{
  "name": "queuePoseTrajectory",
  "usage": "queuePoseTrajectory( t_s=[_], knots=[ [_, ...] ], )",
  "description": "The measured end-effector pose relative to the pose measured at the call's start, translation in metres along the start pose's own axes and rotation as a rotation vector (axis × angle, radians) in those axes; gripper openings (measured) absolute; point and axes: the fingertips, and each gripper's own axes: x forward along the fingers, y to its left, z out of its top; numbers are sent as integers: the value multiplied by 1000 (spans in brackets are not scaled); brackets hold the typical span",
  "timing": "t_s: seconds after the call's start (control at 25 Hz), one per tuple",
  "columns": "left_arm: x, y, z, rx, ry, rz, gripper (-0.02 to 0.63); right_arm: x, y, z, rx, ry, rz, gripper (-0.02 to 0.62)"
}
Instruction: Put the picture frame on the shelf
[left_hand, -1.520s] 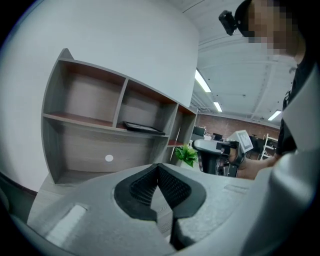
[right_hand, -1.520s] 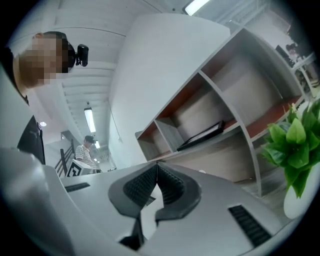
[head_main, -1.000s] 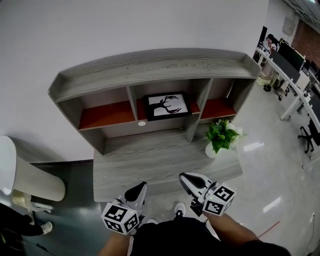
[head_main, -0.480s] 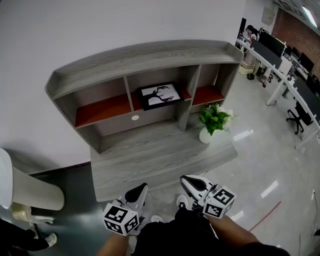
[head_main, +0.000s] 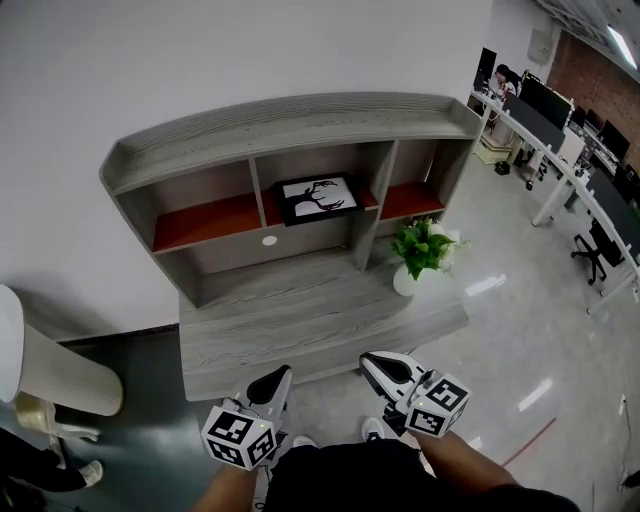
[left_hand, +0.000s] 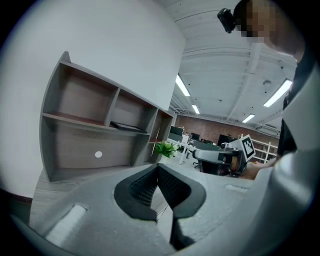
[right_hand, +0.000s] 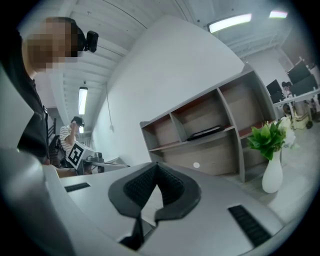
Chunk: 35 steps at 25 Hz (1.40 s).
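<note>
A black picture frame (head_main: 316, 197) with a deer-antler print lies flat in the middle compartment of the grey wooden shelf (head_main: 280, 130); it shows edge-on as a dark slab (left_hand: 127, 126) in the left gripper view and as a dark slab (right_hand: 205, 132) in the right gripper view. My left gripper (head_main: 284, 374) and right gripper (head_main: 367, 361) hang side by side in front of the desk's near edge, well short of the shelf. Both are shut with nothing between the jaws. The left gripper's tips (left_hand: 158, 166) and the right gripper's tips (right_hand: 156, 165) meet in their own views.
A white vase with a green plant (head_main: 420, 255) stands on the grey desk top (head_main: 300, 320) at its right end. A white chair (head_main: 45, 360) sits at the left. Office desks and chairs (head_main: 570, 160) line the right side. A second person (right_hand: 75, 132) stands behind.
Both grippers have drawn back a little from the desk, and the head view has shifted, so the shelf and plant sit further away and more to the left.
</note>
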Motion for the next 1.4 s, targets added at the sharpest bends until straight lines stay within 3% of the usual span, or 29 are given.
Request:
queuePoseTrajectory(
  t_s=[0.2, 0.56, 1.4],
  knots=[
    [20, -16, 6, -15, -27, 25, 9, -12, -12, 7, -64, 37, 27, 15],
    [31, -33, 6, -29, -31, 101, 9, -24, -40, 12, -30, 42, 72, 15],
    [42, -48, 8, -1, -10, 105, 9, -29, -54, 12, -13, 37, 82, 15]
  ],
)
